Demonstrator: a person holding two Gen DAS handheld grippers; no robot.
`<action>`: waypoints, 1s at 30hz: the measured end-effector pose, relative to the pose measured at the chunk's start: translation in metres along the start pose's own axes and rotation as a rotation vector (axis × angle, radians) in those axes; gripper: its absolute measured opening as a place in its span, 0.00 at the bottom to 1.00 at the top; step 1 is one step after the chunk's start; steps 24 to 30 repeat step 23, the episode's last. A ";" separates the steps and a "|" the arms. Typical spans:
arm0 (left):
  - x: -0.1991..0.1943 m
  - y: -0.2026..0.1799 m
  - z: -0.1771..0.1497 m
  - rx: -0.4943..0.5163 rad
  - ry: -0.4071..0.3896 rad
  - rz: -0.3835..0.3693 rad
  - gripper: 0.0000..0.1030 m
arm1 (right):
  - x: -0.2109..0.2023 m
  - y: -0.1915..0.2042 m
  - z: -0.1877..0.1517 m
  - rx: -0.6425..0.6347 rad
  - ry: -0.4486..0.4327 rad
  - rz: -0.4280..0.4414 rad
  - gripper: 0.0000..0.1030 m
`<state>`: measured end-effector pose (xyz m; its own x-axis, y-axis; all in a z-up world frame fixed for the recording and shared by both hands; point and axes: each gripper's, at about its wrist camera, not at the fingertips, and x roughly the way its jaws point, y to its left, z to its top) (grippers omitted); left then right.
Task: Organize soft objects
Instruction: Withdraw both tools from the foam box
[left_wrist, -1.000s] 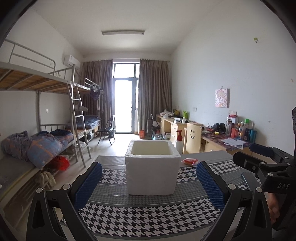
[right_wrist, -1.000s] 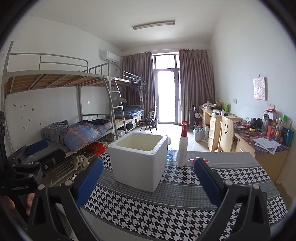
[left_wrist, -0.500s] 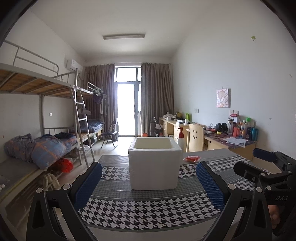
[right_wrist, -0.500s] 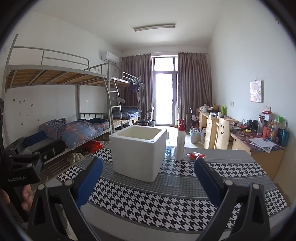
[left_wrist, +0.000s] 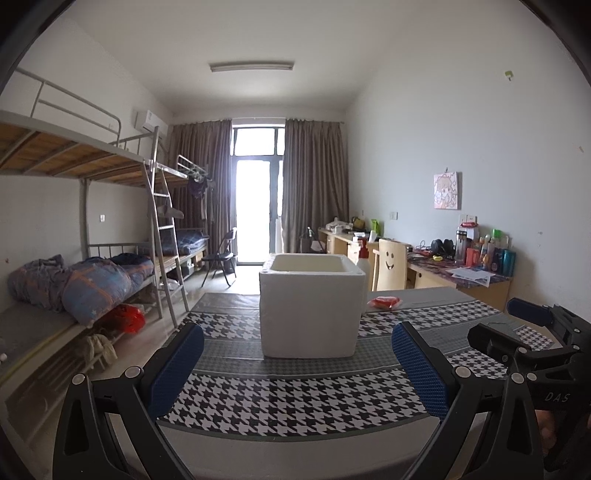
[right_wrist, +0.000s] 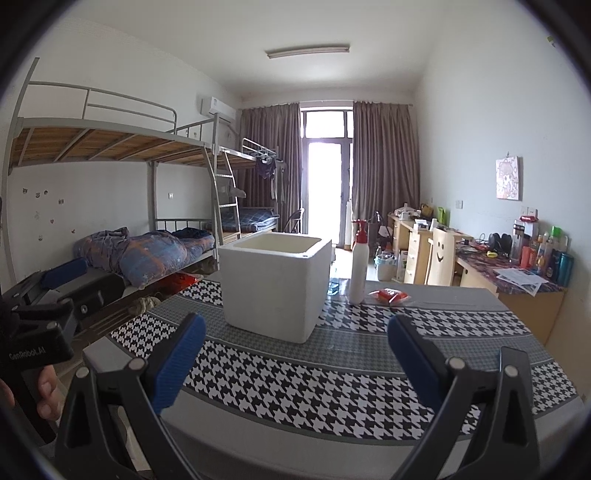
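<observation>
A white foam box (left_wrist: 312, 306) stands open-topped on the houndstooth tablecloth (left_wrist: 288, 398); it also shows in the right wrist view (right_wrist: 275, 286). A small red soft packet (left_wrist: 384, 302) lies on the cloth behind and right of the box, and shows in the right wrist view (right_wrist: 388, 295). My left gripper (left_wrist: 295, 365) is open and empty, over the table's near edge in front of the box. My right gripper (right_wrist: 295, 358) is open and empty, near the front edge, the box ahead and left. The box's inside is hidden.
A white spray bottle with a red top (right_wrist: 359, 264) stands next to the box, near the packet. Bunk beds (left_wrist: 74, 266) run along the left wall. A desk (right_wrist: 517, 273) with bottles and a wooden chair (left_wrist: 391, 262) are at the right.
Both grippers have drawn back and lowered a little; the box looks smaller and its inside has dropped out of sight. Both stay open and empty.
</observation>
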<state>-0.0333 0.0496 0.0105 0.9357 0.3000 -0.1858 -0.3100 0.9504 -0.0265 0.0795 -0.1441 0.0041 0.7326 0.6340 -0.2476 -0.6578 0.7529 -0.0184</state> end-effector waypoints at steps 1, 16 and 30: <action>0.000 0.001 -0.001 0.002 0.002 -0.001 0.99 | 0.000 0.000 -0.003 0.005 0.005 -0.005 0.97; -0.003 -0.001 -0.009 0.014 0.021 -0.020 0.99 | 0.000 -0.004 -0.018 0.031 0.034 -0.030 0.97; -0.002 -0.001 -0.012 0.007 0.030 -0.023 0.99 | -0.007 -0.002 -0.025 0.034 0.033 -0.035 0.97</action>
